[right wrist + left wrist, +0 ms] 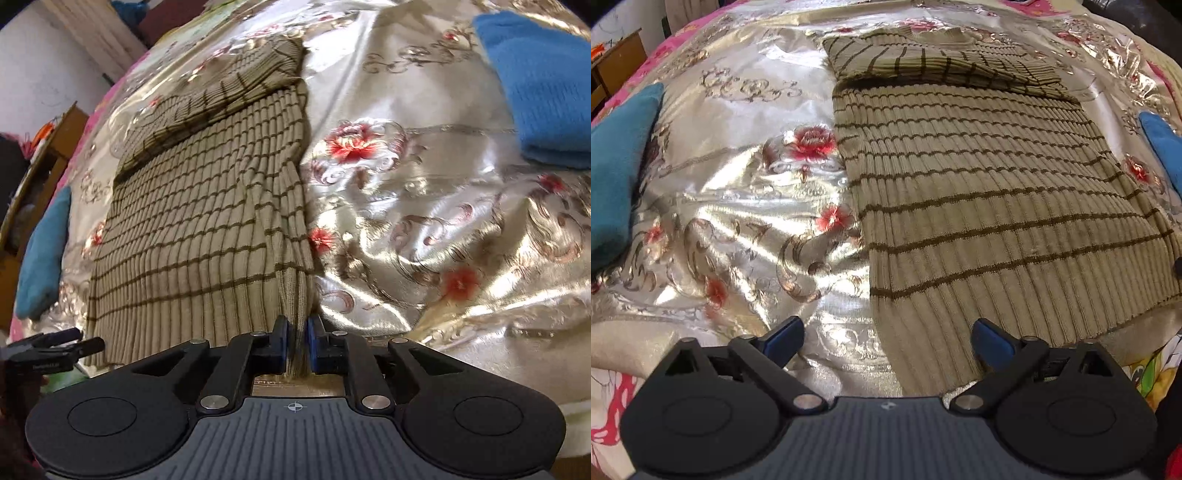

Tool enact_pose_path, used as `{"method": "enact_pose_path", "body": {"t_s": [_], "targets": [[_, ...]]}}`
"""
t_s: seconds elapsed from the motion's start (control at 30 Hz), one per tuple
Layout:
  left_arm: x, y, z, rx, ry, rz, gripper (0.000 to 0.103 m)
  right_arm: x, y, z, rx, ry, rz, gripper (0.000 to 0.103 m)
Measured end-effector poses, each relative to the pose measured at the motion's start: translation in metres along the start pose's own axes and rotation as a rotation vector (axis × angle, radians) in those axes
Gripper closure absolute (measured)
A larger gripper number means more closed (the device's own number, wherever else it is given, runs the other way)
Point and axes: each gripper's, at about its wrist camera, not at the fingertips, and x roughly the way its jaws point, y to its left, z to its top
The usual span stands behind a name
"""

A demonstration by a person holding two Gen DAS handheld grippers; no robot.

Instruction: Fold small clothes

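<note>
One striped sweater (997, 206), two blue cloths (543, 85)

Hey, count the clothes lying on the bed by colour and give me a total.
Beige striped sweater: 1
Teal folded garment: 1
Blue folded garment: 1
Total: 3

No readable words, brands or numbers anywhere. Only sign: small white crosshair-in-circle mark on ribbed grey plate of right gripper (297, 338), just behind its black jaws. Similar tiny pale mark on ribbed grey plate of left gripper (888, 334), too blurred to make out. Faint lettering on black device (48, 354) left of right gripper, illegible.
</note>
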Motion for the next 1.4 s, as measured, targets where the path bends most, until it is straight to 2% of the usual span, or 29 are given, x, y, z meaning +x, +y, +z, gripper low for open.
{"method": "enact_pose_path", "body": {"t_s": [0.1,0.2,0.27,0.33,0.4,0.53,0.7,0.8,0.87,0.93,0.97,1.0,1.1,1.4], "targets": [[0.004,0.001,0.000,-0.015,0.031,-0.020,0.018,0.004,-0.004,0.002,0.017,0.007,-0.002,0.089],[0.004,0.001,0.000,-0.015,0.033,-0.018,0.022,0.005,-0.005,0.002,0.022,0.008,0.002,0.088],[0.002,0.001,-0.001,-0.019,0.031,-0.024,0.029,0.005,-0.006,0.002,0.016,0.009,0.004,0.088],[0.000,0.001,0.000,-0.033,0.024,-0.048,0.041,0.006,-0.007,0.003,0.018,0.011,0.007,0.088],[-0.002,0.001,0.001,-0.046,0.021,-0.074,0.045,0.006,-0.009,0.003,0.021,0.012,0.011,0.088],[0.002,0.001,0.003,-0.054,0.037,-0.090,0.048,0.003,-0.008,0.004,0.018,0.000,0.006,0.087],[0.009,0.000,0.004,-0.057,0.078,-0.108,0.048,0.009,-0.004,0.005,0.012,0.004,0.012,0.077],[0.012,0.000,0.004,-0.066,0.091,-0.113,0.048,0.015,0.000,0.006,-0.010,0.013,0.011,0.076],[0.013,0.001,0.005,-0.077,0.095,-0.119,0.048,0.016,-0.002,0.007,0.003,0.015,0.030,0.075],[0.012,0.004,0.005,-0.095,0.091,-0.126,0.051,0.014,-0.006,0.006,0.022,0.015,0.048,0.080],[0.011,0.006,0.004,-0.105,0.088,-0.133,0.054,0.013,-0.008,0.006,0.033,0.016,0.062,0.086],[0.010,0.008,0.004,-0.119,0.086,-0.147,0.061,0.012,-0.011,0.005,0.050,0.021,0.084,0.091],[0.006,0.017,0.004,-0.180,0.078,-0.225,0.084,0.009,-0.015,0.000,0.097,0.021,0.160,0.094],[0.000,0.037,0.007,-0.296,0.038,-0.315,0.089,-0.008,-0.020,0.001,0.233,-0.080,0.335,0.096]]}}
